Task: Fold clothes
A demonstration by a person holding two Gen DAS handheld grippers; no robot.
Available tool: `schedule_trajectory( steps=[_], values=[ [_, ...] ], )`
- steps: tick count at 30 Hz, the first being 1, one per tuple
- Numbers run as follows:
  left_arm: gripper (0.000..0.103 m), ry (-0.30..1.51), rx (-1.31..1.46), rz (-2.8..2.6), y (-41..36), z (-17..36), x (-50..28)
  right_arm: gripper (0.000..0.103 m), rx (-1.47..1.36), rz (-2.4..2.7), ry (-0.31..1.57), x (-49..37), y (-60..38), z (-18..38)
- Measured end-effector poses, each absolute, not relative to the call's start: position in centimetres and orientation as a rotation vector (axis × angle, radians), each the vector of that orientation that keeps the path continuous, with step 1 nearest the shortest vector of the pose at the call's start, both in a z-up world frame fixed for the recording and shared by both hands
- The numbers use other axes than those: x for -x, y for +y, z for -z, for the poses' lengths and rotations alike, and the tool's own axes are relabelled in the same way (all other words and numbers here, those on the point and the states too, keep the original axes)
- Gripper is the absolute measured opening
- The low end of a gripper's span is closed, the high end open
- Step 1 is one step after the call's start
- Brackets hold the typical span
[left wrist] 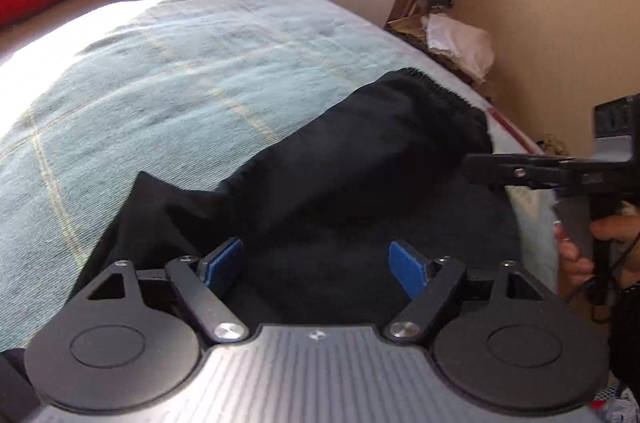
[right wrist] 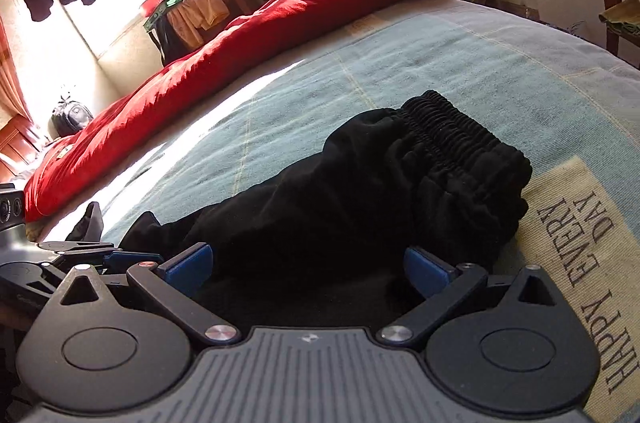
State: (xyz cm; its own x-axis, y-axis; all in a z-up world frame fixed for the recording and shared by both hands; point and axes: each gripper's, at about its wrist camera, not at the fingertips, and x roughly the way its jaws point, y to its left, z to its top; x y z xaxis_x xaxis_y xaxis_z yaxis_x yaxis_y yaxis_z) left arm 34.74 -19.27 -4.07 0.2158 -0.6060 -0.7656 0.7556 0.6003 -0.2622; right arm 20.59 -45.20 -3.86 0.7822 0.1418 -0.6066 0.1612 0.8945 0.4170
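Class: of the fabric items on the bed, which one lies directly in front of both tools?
The black trousers with the gathered elastic waistband, lying on the blue bedspread. The red quilt lies along the far edge.

Black trousers (right wrist: 360, 191) on a pale blue bedspread (right wrist: 460, 63) with thin yellow lines, beside a red quilt (right wrist: 260, 35)

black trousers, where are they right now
The black trousers lie on the blue bedspread, waistband beside the "HAPPY EVERY DAY" patch, in front of the red duvet.
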Motion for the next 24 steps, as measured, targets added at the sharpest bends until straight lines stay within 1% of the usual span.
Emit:
schedule_trajectory(
  steps=[1,5,9,13,17,19,22,24],
  values=[
    [0.080,0.961,-0.166,0.959,-18.6,3.9,-34.7,0.103,-0.459,0.018,0.674,-20.2,-45.1,3.4],
    [0.080,0.940,-0.216,0.900,-17.4,2.3,-34.2,0.103,-0.422,0.022,0.616,-19.4,-45.0,1.4],
    [0.080,0.907,-0.160,0.950,-17.0,0.3,-33.9,0.103,-0.424,-0.069,0.552,-21.2,-44.3,0.1],
    [0.080,0.893,-0.094,1.082,-18.6,-0.1,-34.6,0.103,-0.408,-0.136,0.586,-23.9,-42.9,1.1],
    [0.082,0.991,-0.033,1.069,-20.1,2.6,-36.8,0.103,-0.416,-0.097,0.691,-25.5,-43.1,3.9],
    [0.075,1.015,-0.065,0.931,-20.0,3.8,-37.7,0.103,-0.427,-0.081,0.726,-25.4,-43.7,4.7],
    [0.077,1.005,0.008,0.918,-18.8,2.4,-37.4,0.103,-0.447,-0.106,0.719,-24.6,-43.9,4.1],
    [0.080,0.946,-0.019,0.918,-18.4,0.8,-36.5,0.103,-0.419,-0.172,0.675,-24.6,-43.4,2.5]
  ],
)
